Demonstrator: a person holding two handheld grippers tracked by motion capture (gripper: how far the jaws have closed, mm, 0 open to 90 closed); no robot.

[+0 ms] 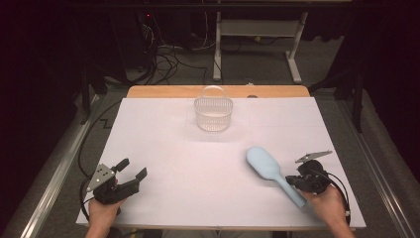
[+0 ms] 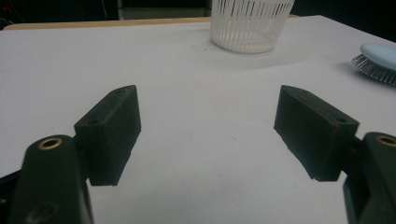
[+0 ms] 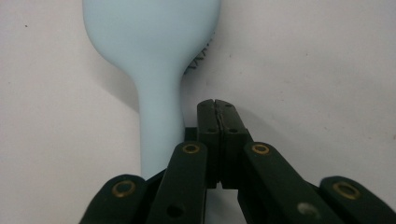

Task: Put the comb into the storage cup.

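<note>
1. Our right claw (image 1: 295, 181) sits near the front right corner of the white surface (image 1: 173, 148), held in the right hand (image 1: 329, 201), and its jaws are clenched flat against each other with nothing between them, as the right gripper view shows (image 3: 217, 112).
2. The pale blue hairbrush (image 1: 272, 171) lies on the surface just beside that claw. In the right gripper view its handle (image 3: 159, 116) runs alongside the shut jaws, on their left, and its wide head reaches on ahead of the tips.
3. We cannot tell whether the claw touches the handle; the handle passes close against the left jaw arm and is not gripped.
4. In the high view the brush lies slantwise, head away from the right claw toward the middle of the surface, handle end by the right hand.
5. Our left claw (image 1: 132, 168) rests near the front left corner in the left hand (image 1: 101, 210), well apart from the brush, its jaws spread wide and released over bare surface (image 2: 208, 109).
6. From the left claw, the brush's bristled head (image 2: 378, 60) shows far off ahead to the right, and a white slatted basket (image 2: 250, 25) stands ahead, well beyond the tips.
</note>
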